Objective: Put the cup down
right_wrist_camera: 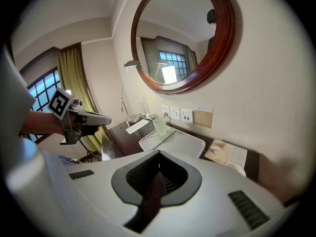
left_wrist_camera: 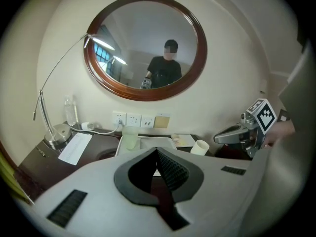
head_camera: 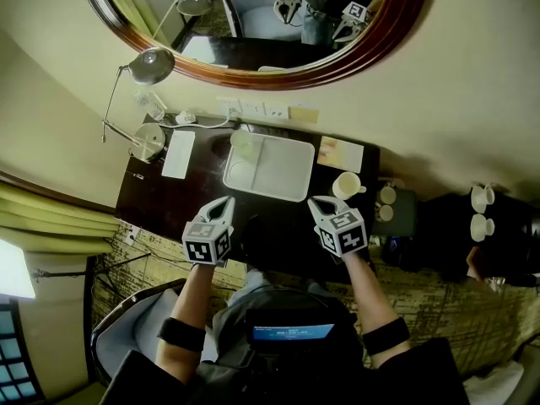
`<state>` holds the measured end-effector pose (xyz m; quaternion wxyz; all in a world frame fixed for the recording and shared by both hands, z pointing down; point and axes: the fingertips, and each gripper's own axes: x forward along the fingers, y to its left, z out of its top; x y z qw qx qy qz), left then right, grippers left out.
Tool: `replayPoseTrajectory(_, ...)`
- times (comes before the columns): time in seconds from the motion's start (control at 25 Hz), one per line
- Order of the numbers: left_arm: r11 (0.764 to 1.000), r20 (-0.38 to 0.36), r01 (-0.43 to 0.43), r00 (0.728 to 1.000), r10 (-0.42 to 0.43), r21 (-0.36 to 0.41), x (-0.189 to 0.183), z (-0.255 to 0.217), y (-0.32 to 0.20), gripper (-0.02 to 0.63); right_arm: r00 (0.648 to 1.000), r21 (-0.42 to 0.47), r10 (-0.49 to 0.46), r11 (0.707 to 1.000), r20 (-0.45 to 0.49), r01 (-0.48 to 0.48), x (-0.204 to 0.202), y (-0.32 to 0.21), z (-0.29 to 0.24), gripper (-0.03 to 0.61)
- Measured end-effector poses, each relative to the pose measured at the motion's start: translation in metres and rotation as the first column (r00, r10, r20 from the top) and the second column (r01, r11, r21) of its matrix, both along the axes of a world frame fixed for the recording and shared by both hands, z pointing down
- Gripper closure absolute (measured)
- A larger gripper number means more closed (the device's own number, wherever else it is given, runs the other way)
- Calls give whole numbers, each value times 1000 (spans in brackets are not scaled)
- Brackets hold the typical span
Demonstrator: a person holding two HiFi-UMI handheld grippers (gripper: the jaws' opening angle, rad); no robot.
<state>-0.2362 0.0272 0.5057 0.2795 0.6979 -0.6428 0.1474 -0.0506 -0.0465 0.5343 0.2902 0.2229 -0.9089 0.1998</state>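
Observation:
A pale green translucent cup [head_camera: 242, 144] stands upright in the far left corner of the white tray [head_camera: 283, 175] on the dark table. The left gripper view shows the cup [left_wrist_camera: 130, 137] ahead, and the right gripper view shows the cup [right_wrist_camera: 159, 126] on the tray [right_wrist_camera: 183, 143]. A white mug [head_camera: 346, 186] stands on the table just right of the tray. My left gripper [head_camera: 228, 201] and right gripper [head_camera: 313, 202] hover over the table's near edge, short of the tray. Both are shut with nothing between the jaws.
A desk lamp [head_camera: 148, 66] and a white sheet of paper [head_camera: 178, 154] sit at the table's left end. A leaflet [head_camera: 340, 153] lies at the back right. Wall sockets [head_camera: 253, 108] and an oval mirror [head_camera: 253, 66] are behind. More white cups [head_camera: 481, 201] stand on a side unit at the right.

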Motion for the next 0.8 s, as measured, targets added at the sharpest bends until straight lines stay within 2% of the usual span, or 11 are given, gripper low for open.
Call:
replayPoseTrajectory(0.16,1000,22,-6,1000,6,4,-4,3,-4,614,1000,-3,-3,1000,1,3,-1,1,0,577)
replayPoseTrajectory(0.28,999,36,-35,999,35,-21,-2,6,-9,602,1000,0,-12,1000,-1,12,-4,2,-1,577)
replayPoseTrajectory(0.6,985,76,-144,986,151,-92,-16,22,-47,407,998,17,-64,998,-14,65,-36,3,-3,577)
replayPoseTrajectory(0.8,950,103,-247,958,269,-189,-22,37,-81,254,995,22,-99,995,-20,99,-63,4,-2,577)
